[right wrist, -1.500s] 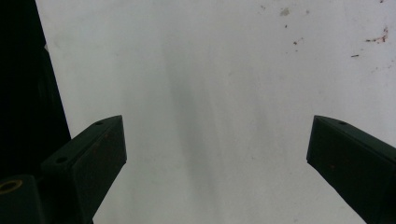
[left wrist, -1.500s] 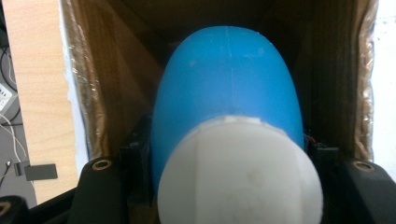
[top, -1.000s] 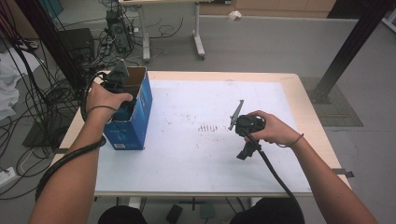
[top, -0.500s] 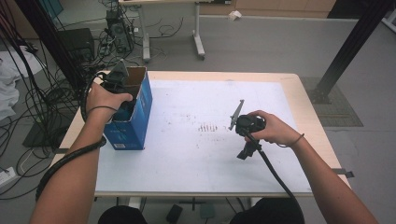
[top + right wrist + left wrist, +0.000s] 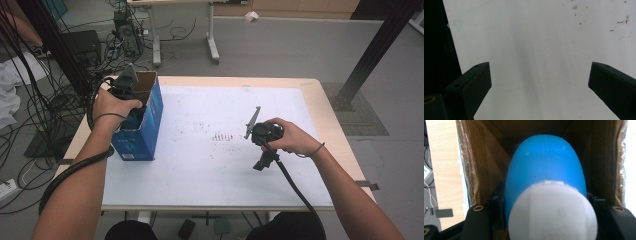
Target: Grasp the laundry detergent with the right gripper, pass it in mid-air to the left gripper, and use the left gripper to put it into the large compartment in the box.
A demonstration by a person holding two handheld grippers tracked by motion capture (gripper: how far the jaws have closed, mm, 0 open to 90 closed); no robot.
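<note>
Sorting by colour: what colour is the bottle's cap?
White cap on a blue bottle; left gripper view shows it best.

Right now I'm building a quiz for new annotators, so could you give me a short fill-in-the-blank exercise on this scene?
1. The left gripper reaches into a blue cardboard ____.
2. Between its jaws sits a blue bottle with a ____ cap.
3. The right gripper is ____, with nothing between its jaws.
4. It hangs over the table's ____ sheet.

Missing words: box; white; open; white

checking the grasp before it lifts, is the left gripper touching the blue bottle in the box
Touching. In the left gripper view the blue bottle sits between the left gripper's jaws, both pressed against its sides inside the cardboard box.
</note>
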